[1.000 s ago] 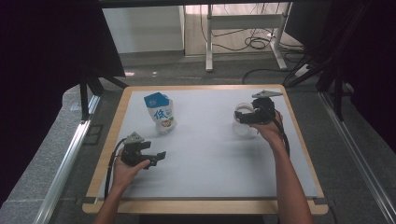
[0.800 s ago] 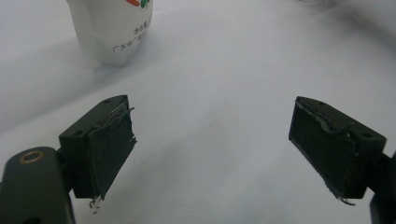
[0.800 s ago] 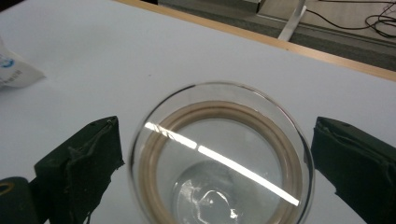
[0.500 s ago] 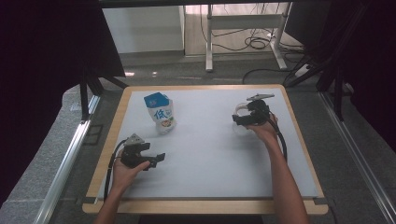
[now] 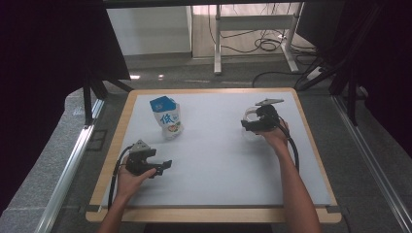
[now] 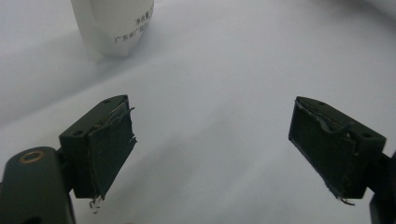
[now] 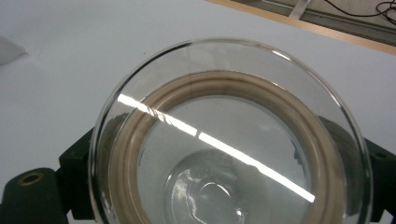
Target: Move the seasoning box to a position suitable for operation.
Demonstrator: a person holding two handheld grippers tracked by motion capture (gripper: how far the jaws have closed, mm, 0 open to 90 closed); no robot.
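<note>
A clear drinking glass (image 7: 229, 116) stands upright on the white table top (image 5: 218, 165) at the right. My right gripper (image 5: 248, 125) reaches around it from above, one black jaw on each side. The jaws have just been closing with the glass (image 5: 250, 136) between them, and the pads lie against its wall. A white and blue milk carton (image 5: 166, 118) stands at the back left. My left gripper (image 5: 164, 167) rests low near the front left, open, with bare table between its pads (image 6: 109, 149). The carton's base (image 6: 114, 25) shows beyond its jaws.
The table has a wooden rim (image 5: 214, 213). Black curtains hang to the left and right. Beyond the far edge are a metal desk frame (image 5: 252, 34) and cables on the floor.
My right gripper has sunk over the glass, and the glass now sits between its jaws. The left gripper and the carton have not moved.
</note>
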